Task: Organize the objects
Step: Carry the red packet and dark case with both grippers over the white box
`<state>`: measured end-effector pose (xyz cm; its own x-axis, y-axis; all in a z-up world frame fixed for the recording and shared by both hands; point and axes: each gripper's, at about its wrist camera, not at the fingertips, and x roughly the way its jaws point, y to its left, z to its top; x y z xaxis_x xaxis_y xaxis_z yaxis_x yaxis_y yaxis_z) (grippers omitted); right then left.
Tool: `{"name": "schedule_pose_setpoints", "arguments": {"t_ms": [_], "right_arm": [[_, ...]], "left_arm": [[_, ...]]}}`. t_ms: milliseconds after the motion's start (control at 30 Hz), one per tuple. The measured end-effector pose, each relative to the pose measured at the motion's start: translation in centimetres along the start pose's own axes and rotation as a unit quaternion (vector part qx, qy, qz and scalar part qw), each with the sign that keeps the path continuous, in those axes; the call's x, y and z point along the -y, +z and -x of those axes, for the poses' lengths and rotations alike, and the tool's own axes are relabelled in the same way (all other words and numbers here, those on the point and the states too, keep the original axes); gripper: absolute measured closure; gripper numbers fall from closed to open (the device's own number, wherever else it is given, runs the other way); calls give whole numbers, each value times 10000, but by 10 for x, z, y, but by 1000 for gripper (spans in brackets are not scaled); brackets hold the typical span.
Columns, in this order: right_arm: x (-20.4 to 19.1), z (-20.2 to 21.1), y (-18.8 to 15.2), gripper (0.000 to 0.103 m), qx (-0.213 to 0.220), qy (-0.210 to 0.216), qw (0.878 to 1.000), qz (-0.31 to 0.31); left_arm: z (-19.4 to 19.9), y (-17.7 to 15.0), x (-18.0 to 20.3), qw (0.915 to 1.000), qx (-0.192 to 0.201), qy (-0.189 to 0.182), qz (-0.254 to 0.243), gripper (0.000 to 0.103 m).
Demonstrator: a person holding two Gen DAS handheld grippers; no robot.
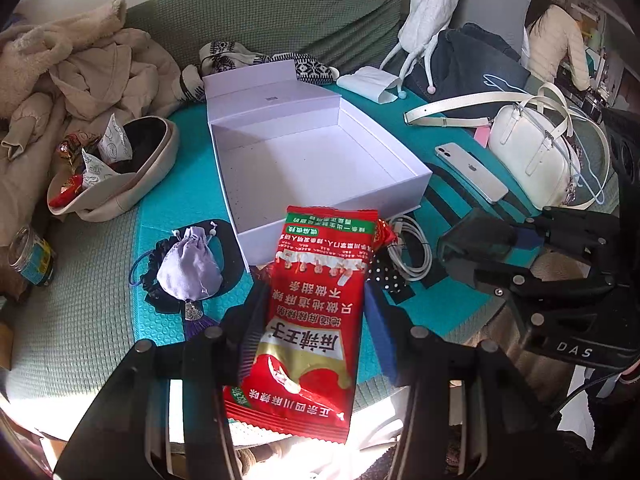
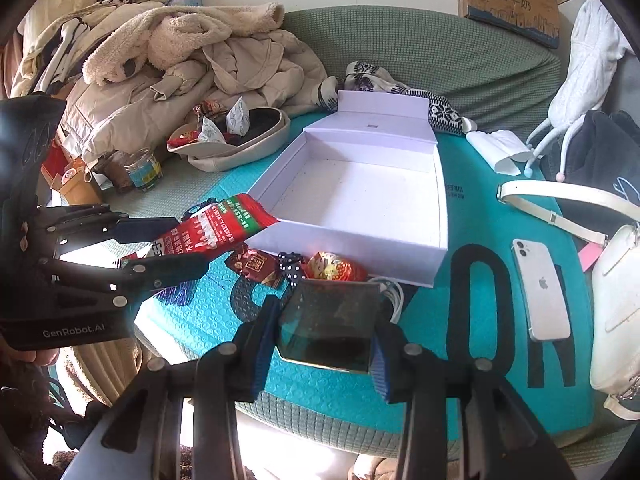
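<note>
Both tongs are holding goods over the teal mat (image 2: 460, 360).
Left tongs (image 1: 316, 320) are clenching the red snack packet (image 1: 316, 312); right tongs (image 2: 326, 336) are gripping a dark square case (image 2: 330, 320), both just before the open white box (image 2: 360, 200).

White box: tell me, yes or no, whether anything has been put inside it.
No. In the left wrist view the white box shows only its bare floor, and the red snack packet is clamped in the left gripper.

A heap of beige coats (image 2: 192, 64) lies piled on the green sofa (image 2: 420, 48). A cardboard milk carton (image 2: 512, 0) rests on the sofa's back. At the far right a person in a pale jacket (image 1: 556, 40) sits turned away.
</note>
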<state>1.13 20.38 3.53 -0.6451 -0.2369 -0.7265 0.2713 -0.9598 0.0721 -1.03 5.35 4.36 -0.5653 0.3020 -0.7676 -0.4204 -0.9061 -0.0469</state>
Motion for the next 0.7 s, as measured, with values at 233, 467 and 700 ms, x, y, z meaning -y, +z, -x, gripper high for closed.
{"name": "schedule_pose_setpoints", "arguments": {"t_ms": [233,467,700], "right_arm": [[8,5,24,62,164,9,9998,92],[17,-1,53,62,297,22,9994,190],[31,-24,82,62,343,0,9991,241]], "left_arm": [[11,34,-3,9998,174,80,-15,57],[6,72,-9,9996,237,100,-66,57],[-21,108,-18,9997,198,118,-121,57]]}}
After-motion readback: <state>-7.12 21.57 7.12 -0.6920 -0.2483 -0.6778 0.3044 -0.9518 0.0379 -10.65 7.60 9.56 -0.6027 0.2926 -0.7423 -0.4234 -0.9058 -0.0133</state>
